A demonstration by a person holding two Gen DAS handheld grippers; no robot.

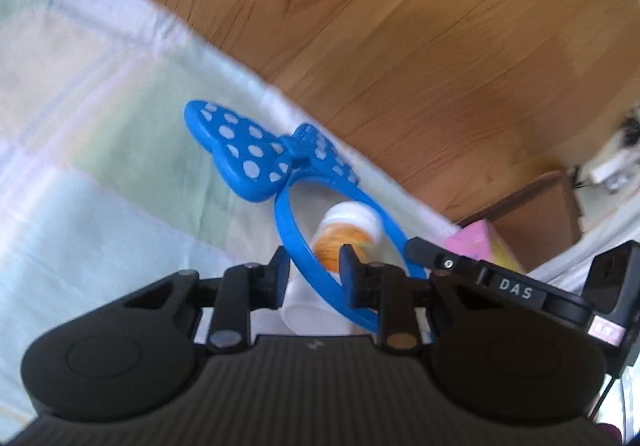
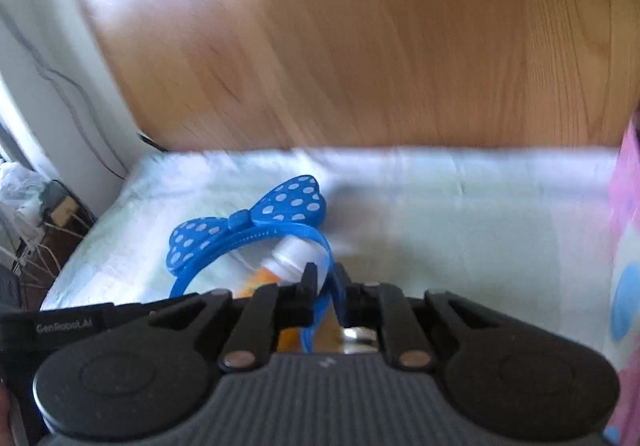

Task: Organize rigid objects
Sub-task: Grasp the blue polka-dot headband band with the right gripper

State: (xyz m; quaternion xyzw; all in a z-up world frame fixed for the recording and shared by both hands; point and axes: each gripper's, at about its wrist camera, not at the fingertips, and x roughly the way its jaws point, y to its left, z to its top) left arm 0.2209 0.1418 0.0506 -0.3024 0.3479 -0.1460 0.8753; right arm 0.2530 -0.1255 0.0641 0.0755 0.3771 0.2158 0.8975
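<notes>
Left gripper [image 1: 314, 260] angled downward, jaws narrowed around a blue headband [image 1: 298, 242], right gripper [image 2: 324, 278] angled downward, jaws pinched shut on the same headband's band, both grippers close together

A: What carries everything?

B: A bed or pad under a pale pastel checked cloth [image 1: 104, 149], filling the left and centre of the left wrist view; its edge runs diagonally against the brown wooden floor [image 1: 400, 25] at upper right.

A: And what lies on it?

B: A blue plastic headband with a white-dotted bow [image 1: 244, 149] at centre, looped around a white-capped bottle with an orange label [image 1: 352, 224]. A pink box [image 1: 476, 242] sits at right.
</notes>
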